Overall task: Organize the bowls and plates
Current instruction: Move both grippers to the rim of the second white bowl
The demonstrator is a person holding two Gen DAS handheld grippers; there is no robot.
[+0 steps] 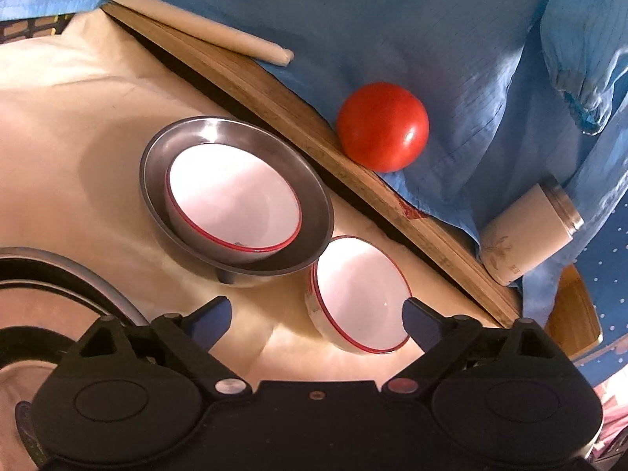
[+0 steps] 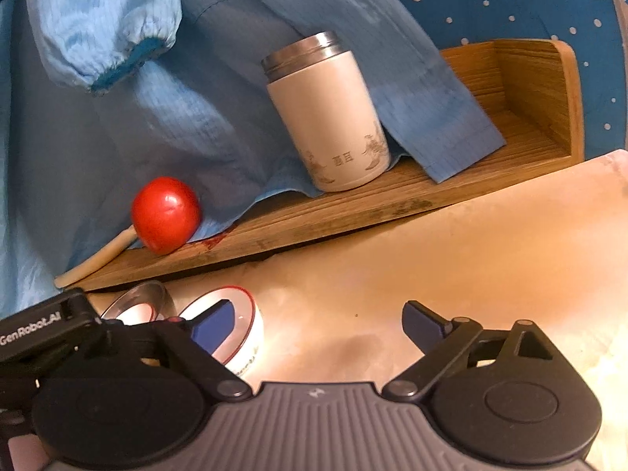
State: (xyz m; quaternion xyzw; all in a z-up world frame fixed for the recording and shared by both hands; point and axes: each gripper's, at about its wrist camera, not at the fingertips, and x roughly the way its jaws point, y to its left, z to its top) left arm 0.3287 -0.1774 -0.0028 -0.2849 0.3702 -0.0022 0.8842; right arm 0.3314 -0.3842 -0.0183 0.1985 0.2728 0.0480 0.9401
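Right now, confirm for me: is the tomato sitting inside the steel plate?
No, the tomato rests on the blue cloth beyond the wooden board; the steel plate holds a white bowl.

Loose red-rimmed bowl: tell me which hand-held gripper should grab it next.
Left. The left hand-held gripper is open with the loose bowl beside one finger; the right hand-held gripper faces bare tabletop.

Ahead of you on the table [image 1: 78,125], one bowl [image 1: 235,204] sits inside the metal dish [image 1: 157,180]; a second bowl [image 1: 359,296] stands just to its right, rims close; behind both runs the wooden tray [image 1: 298,114], bearing the tomato [image 1: 382,125], the tumbler [image 1: 526,231] further right, and the stick [image 1: 196,19] to the left.
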